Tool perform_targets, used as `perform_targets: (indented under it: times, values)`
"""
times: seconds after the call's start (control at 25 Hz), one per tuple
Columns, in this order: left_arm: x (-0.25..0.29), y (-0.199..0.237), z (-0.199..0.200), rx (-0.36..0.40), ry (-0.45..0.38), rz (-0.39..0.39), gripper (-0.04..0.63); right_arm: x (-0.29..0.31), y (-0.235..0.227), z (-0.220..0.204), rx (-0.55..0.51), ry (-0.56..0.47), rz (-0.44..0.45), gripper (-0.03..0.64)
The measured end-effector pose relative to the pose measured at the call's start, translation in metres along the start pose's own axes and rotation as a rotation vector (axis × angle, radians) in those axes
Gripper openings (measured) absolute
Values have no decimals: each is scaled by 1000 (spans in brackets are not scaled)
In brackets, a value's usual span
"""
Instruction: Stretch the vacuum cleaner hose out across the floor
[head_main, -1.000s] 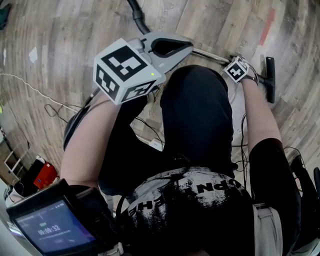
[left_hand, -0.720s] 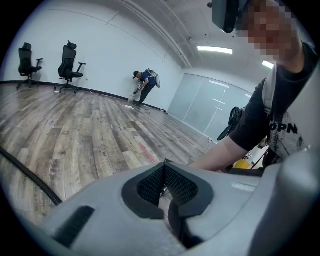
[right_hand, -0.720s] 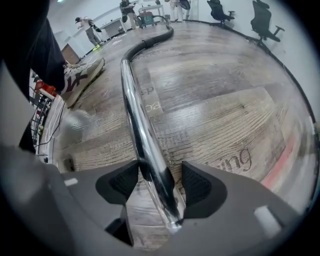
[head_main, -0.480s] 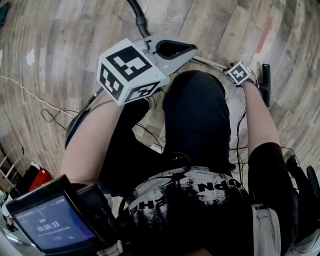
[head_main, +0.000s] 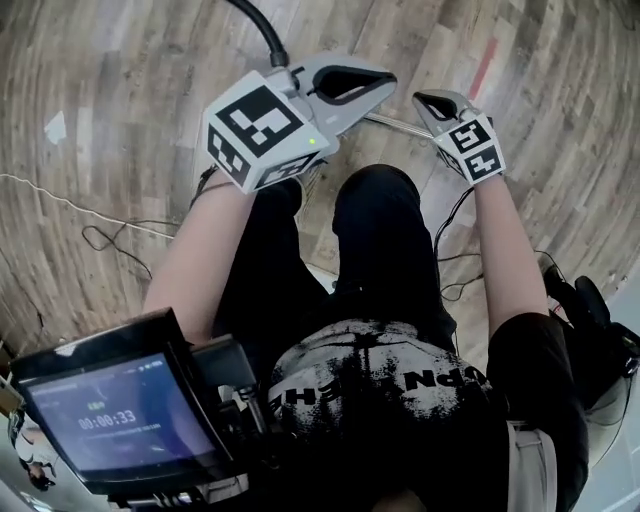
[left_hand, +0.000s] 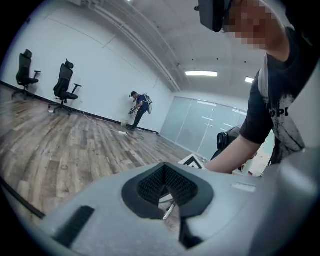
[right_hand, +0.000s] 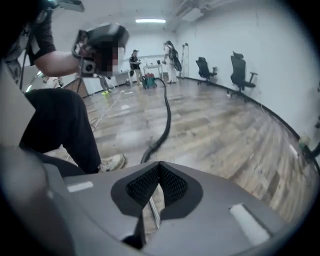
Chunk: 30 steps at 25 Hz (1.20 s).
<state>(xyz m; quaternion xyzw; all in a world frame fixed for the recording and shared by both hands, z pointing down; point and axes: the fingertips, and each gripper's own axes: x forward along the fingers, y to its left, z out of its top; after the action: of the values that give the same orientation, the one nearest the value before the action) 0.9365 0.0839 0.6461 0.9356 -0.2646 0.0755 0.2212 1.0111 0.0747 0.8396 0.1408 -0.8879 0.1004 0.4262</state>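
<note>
Wooden floor (head_main: 120, 90) carries the black hose (head_main: 262, 28); left gripper (head_main: 386, 82) and right gripper (head_main: 421, 98) both hang closed, empty.

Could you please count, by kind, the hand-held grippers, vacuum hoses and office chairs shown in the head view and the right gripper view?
Hand-held grippers: 2 (left hand-held gripper, right hand-held gripper)
Vacuum hose: 1
Office chairs: 2
Total: 5

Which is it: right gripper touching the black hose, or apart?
Apart. The right gripper view shows the right gripper shut and empty, the black hose lying on the floor beyond its tips.
</note>
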Motion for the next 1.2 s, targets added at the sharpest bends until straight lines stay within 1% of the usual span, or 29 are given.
perform_targets:
  times: [0.12,0.28,0.36,0.44,0.6,0.72,0.8,0.92,1.04,1.12,1.2]
  values:
    - [-38,-17,56,-27,-29,45,2,-68,37,98,-93,-101,41,5]
    - [-91,-53,136,-53,-49,88,2,-162,78,211,-137,-156,83,5]
    - [-118,-69,170,-58,-45,110,2,-202,93,260,-130,-185,86,5]
    - [-148,-76,203,-60,-49,132,2,-233,103,313,-115,-223,77,5]
    - [-220,-67,273,-57,-103,170,2,-272,116,424,-93,-302,42,5]
    - [-262,-60,322,-13,-139,201,2,-299,125,495,-89,-372,37,5]
    - [-277,-56,357,40,-156,210,2,-317,120,532,-103,-419,31,5]
    - [-291,-54,397,97,-179,197,2,-340,112,571,-116,-486,13,5]
    - [-303,-60,415,145,-183,202,2,-358,117,590,-130,-547,-1,5]
    - [-307,-67,420,184,-174,213,2,-369,121,597,-143,-595,-12,6]
    - [-306,-72,423,206,-165,235,2,-381,121,600,-148,-641,-16,6]
